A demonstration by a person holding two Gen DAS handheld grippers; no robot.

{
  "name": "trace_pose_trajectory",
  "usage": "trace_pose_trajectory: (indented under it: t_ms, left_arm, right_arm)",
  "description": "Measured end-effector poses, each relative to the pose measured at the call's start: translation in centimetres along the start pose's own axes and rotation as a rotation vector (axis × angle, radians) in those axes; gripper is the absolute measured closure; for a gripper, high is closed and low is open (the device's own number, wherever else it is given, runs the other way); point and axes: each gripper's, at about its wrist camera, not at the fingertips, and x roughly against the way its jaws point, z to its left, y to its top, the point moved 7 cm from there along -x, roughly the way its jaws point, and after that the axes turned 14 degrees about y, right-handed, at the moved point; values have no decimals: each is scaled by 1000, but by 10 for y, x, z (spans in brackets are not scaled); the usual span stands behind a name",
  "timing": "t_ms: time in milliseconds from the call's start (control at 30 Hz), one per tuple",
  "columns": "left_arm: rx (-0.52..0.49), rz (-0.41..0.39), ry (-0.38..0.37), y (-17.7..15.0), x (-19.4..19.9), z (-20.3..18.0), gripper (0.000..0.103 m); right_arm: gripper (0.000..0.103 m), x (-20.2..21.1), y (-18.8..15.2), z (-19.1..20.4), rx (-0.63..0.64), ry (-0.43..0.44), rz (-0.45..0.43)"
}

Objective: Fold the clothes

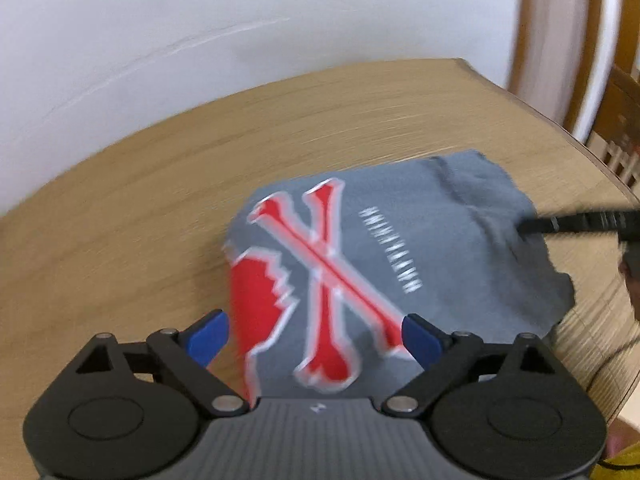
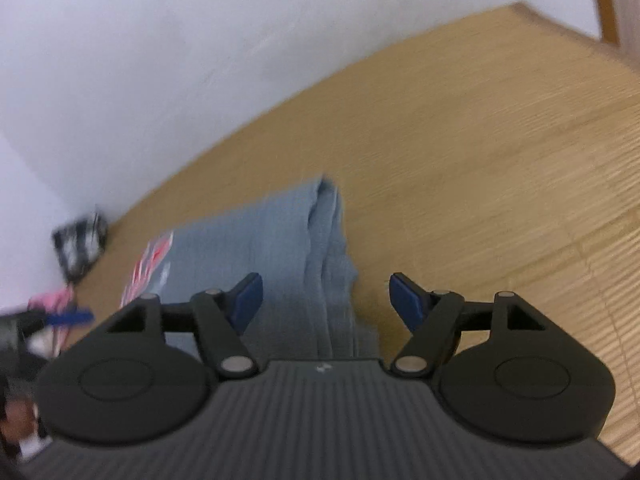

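A grey T-shirt (image 1: 400,264) with a red-and-white crossed-bones print lies folded on the wooden table (image 1: 160,208). My left gripper (image 1: 316,336) is open just above its near edge, blue pads either side of the print, holding nothing. My right gripper (image 2: 326,304) is open over the shirt's folded edge (image 2: 304,248), also empty. In the left wrist view a black finger of the right gripper (image 1: 576,222) reaches in from the right at the shirt's far right edge. In the right wrist view a blue pad of the left gripper (image 2: 70,317) shows at far left. Both views are motion-blurred.
A white wall (image 1: 200,32) runs along the table's far edge. A small black-and-white object (image 2: 80,248) lies by the wall at the left. Wooden chair parts (image 1: 616,120) stand beyond the table's right edge. Bare tabletop (image 2: 500,160) spreads to the right.
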Motion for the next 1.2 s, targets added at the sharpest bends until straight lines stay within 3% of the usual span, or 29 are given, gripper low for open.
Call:
trace_pose_trajectory:
  t_ms: [100, 200, 333, 433, 533, 633, 733, 900, 1000, 1067, 1200]
  left_arm:
    - [92, 67, 13, -20, -6, 22, 8]
    - [160, 87, 18, -28, -10, 35, 8]
    - [188, 87, 48, -34, -13, 48, 8]
    - [200, 89, 55, -38, -19, 57, 8]
    - [224, 105, 57, -44, -26, 69, 8]
    - [272, 119, 29, -52, -28, 82, 8]
    - [326, 135, -35, -60, -25, 91, 8]
    - [390, 186, -186, -78, -21, 78, 8]
    - [395, 218, -289, -90, -15, 55, 8]
    - [373, 235, -304, -97, -12, 41, 8]
    - [365, 275, -270, -107, -17, 27, 8]
  right_arm:
    - [31, -1, -24, -5, -52, 39, 73]
    - [37, -9, -45, -7, -190, 116, 126]
    - [37, -16, -79, 15, -143, 130, 250]
    - [36, -17, -118, 48, -188, 233, 391]
    - [36, -30, -156, 91, -108, 337, 549]
    - [35, -30, -169, 137, 136, 376, 666]
    - [37, -4, -149, 147, 283, 394, 640]
    - [31, 57, -72, 126, 266, 390, 450]
    - [17, 63, -29, 108, 249, 313, 280]
    - [14, 53, -10, 95, 263, 241, 205]
    - [15, 11, -34, 46, 133, 182, 355]
